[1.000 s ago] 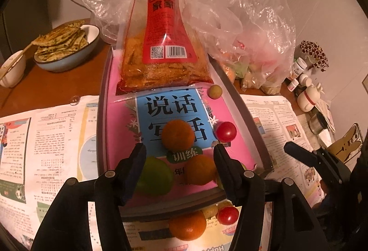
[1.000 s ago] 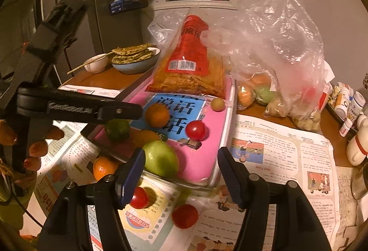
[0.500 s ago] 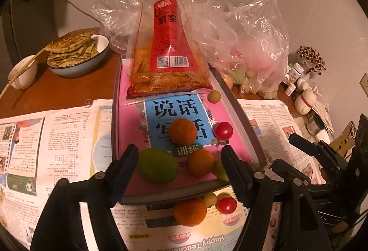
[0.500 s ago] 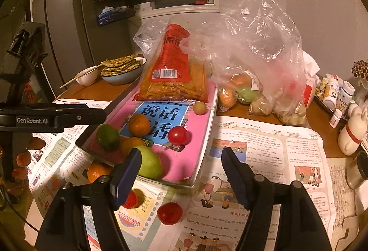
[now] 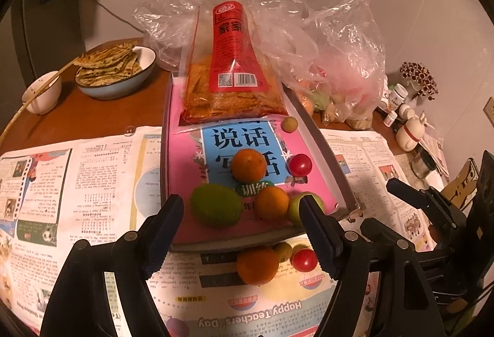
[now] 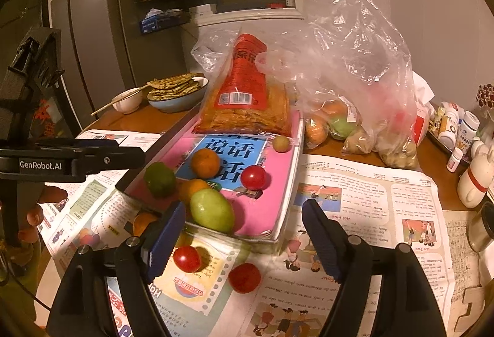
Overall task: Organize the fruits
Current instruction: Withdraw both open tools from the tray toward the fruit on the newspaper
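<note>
A pink-lined tray holds two oranges, a dark green lime, a pale green fruit, a cherry tomato and a small tan fruit. On the newspaper in front of it lie another orange, a tomato and a red fruit. My left gripper hovers at the tray's near edge with its jaws opening and nothing gripped. To its right, my right gripper is also opening, the pale green fruit just ahead of its left finger, untouched.
A red-labelled snack bag lies across the tray's far end. Plastic bags with more fruit sit behind on the right. A bowl of flatbreads and a small bowl with chopsticks stand far left; bottles far right.
Both pairs of jaws have spread wider. My left gripper has drawn back and up from the tray. The fruits that lay between the fingers stay on the tray.
</note>
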The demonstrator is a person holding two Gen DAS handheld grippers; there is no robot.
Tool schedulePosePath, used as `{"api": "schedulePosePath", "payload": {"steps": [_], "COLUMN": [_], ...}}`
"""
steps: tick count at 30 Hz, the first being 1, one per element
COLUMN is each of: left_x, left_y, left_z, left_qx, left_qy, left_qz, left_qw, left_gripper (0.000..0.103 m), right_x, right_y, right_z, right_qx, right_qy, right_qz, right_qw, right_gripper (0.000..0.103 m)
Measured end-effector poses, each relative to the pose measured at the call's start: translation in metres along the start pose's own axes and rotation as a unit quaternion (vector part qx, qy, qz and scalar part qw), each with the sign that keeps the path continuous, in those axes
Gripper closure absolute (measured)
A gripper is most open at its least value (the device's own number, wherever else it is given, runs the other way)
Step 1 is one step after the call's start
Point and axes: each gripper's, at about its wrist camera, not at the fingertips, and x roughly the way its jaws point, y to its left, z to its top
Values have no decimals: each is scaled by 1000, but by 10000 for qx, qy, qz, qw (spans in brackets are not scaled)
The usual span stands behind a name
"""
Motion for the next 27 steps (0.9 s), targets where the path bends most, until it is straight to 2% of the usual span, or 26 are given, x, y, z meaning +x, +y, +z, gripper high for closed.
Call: {"api": "schedulePosePath", "payload": {"steps": [27], "left_x": [-12], "left_y": [-4], "left_z": [-28], "left_qx": [135], "left_qy": [75], "left_qz": [29], "left_qw": [9999], "left_gripper": [24], "right_x": [-10], "right_y": [33], "right_z": [-18], "right_qx": [-508], "right_qy": [105], "right_qz": [194], "right_qw": [9985], "right_gripper": [24]}}
